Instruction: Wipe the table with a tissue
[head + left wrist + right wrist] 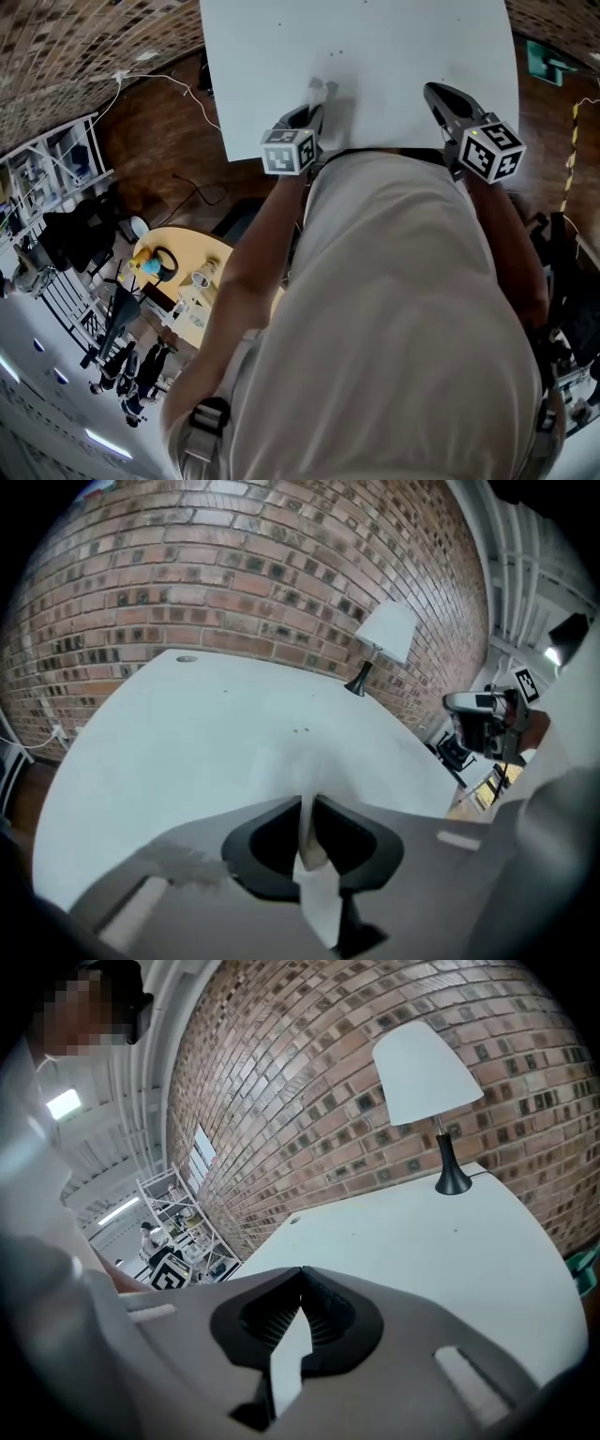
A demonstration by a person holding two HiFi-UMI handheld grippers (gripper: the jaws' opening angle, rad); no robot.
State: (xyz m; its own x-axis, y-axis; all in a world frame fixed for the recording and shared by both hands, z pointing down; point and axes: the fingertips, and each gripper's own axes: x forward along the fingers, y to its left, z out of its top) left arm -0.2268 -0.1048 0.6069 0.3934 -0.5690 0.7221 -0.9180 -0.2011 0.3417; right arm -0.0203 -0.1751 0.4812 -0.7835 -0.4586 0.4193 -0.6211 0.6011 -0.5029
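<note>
- My left tool [307, 803] is clenched almost fully, its two dark jaws pinching a white tissue [317, 892] between them
- A fold of the tissue sits in the narrow slit between the jaws, and a strip of it trails back toward me at 6 o'clock in the left gripper view
- The front of the tissue pokes out past the jaw tips toward 12 o'clock, over the white counter [187, 733]; it blurs into the surface, so I cannot tell whether it presses on it
- From the head view, the left tool [314, 114] is over the near edge of the counter [375, 47], and the tissue [320, 91] sticks out at its 12 o'clock
- My right tool [434, 91] is at 3 o'clock from the left one, apart from it and also over the near edge
- In the right gripper view, the right tool [300, 1277] is clenched with its jaw tips together and nothing between them
- A lamp [424, 1072] with a white shade stands on the counter [403, 1232] at 1 o'clock from the right tool, by the brick wall [281, 1101]
</note>
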